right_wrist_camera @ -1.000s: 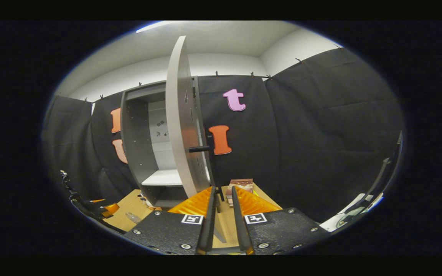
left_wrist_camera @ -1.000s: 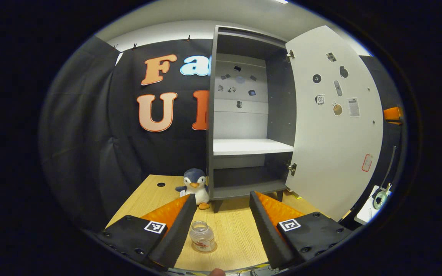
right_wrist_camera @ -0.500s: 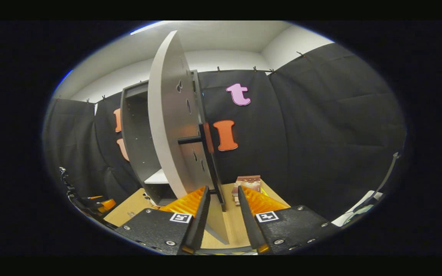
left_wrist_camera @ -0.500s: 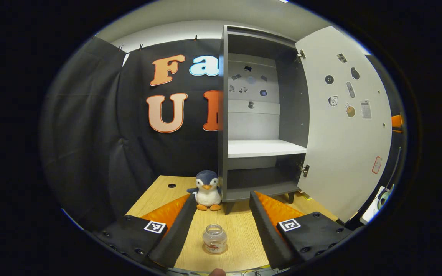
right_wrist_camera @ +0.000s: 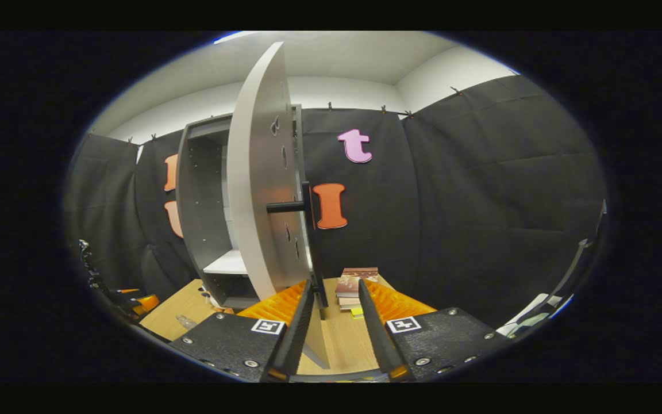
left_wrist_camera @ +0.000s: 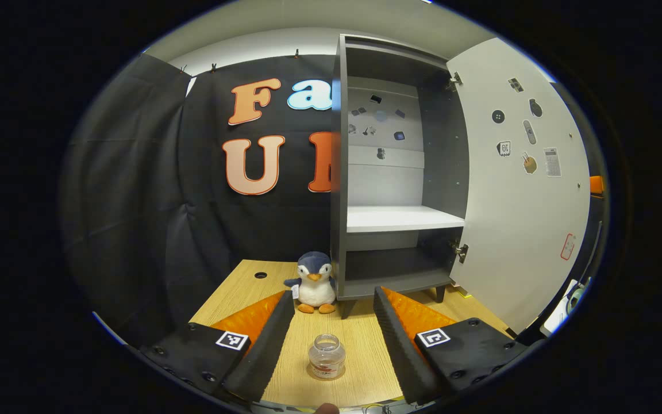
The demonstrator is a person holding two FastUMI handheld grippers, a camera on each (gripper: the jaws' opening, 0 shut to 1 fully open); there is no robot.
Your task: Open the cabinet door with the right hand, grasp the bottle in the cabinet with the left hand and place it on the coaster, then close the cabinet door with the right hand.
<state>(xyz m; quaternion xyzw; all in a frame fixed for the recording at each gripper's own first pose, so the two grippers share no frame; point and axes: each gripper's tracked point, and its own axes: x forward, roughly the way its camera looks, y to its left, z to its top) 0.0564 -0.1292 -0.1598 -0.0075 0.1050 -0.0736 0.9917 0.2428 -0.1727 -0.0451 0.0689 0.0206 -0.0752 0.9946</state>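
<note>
A small clear bottle [left_wrist_camera: 326, 356] stands upright on a thin round coaster [left_wrist_camera: 312, 374] on the wooden table [left_wrist_camera: 360, 339]. My left gripper [left_wrist_camera: 333, 294] is open; the bottle is between its fingers, touching neither. The grey cabinet [left_wrist_camera: 394, 172] is open, its white shelf [left_wrist_camera: 400, 218] bare, and the white door [left_wrist_camera: 523, 184] is swung out to the right. In the right gripper view the door [right_wrist_camera: 259, 172] shows nearly edge-on with its black handle [right_wrist_camera: 293, 206]. My right gripper [right_wrist_camera: 335, 286] is open, its fingers apart around the handle's lower end and the door's bottom edge. The bottle [right_wrist_camera: 186, 322] shows small at far left.
A plush penguin [left_wrist_camera: 315, 282] sits on the table against the cabinet's left foot. A stack of books [right_wrist_camera: 354, 284] lies on the table behind the door. The left gripper [right_wrist_camera: 130, 299] shows at the lower left of the right gripper view. Black cloth walls close in the table.
The right gripper's fingers have spread apart from their narrow hold at the handle. The left gripper has shifted left, so the bottle now sits midway between its fingers.
</note>
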